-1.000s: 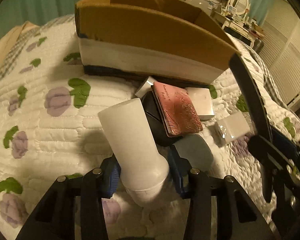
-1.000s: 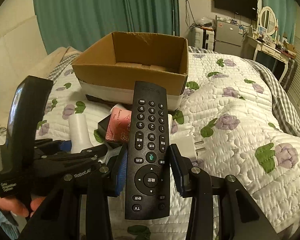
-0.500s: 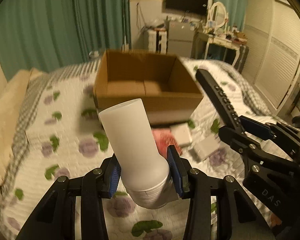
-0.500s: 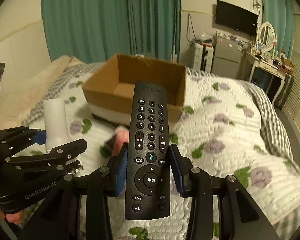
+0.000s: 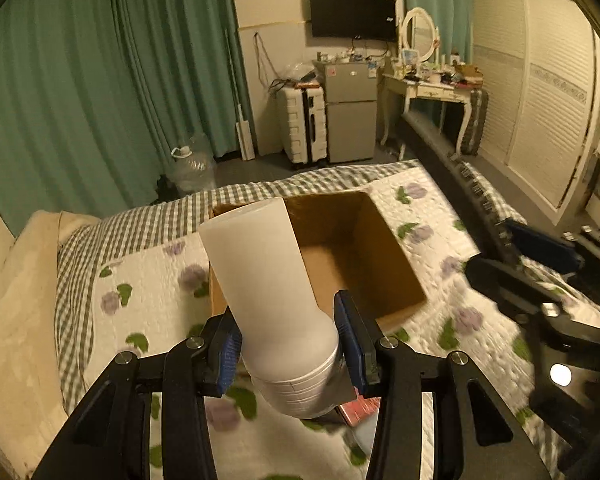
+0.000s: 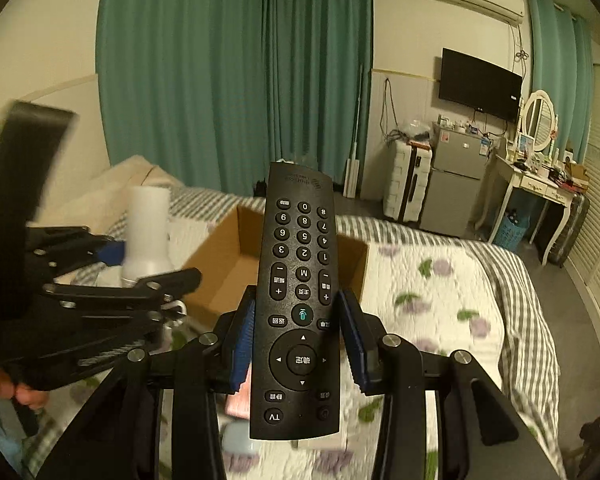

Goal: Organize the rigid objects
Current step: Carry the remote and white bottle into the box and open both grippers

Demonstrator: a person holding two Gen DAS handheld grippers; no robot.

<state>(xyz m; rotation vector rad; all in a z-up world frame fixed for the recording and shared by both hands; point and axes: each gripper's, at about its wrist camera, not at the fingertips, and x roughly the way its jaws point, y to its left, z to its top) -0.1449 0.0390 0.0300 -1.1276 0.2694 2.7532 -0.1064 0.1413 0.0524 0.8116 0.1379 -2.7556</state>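
My left gripper [image 5: 288, 344] is shut on a white plastic bottle [image 5: 268, 288], held in the air above the near edge of an open cardboard box [image 5: 380, 264] on the bed. My right gripper [image 6: 300, 340] is shut on a black TV remote [image 6: 298, 300], raised in front of the same box [image 6: 224, 268]. The bottle [image 6: 146, 236] and left gripper show at the left of the right wrist view. The remote [image 5: 480, 200] and right gripper show at the right of the left wrist view. The box looks empty inside.
A floral quilt [image 5: 148, 280] covers the bed. A pink item [image 5: 360, 408] lies on it under the bottle, and blurred small items [image 6: 240, 440] lie below the remote. Green curtains, a fridge [image 5: 350, 116], a suitcase and a dressing table stand beyond the bed.
Both grippers have lifted from the pile of items on the quilt and risen above the box. The bottle and the remote stay gripped. The box now shows from above.
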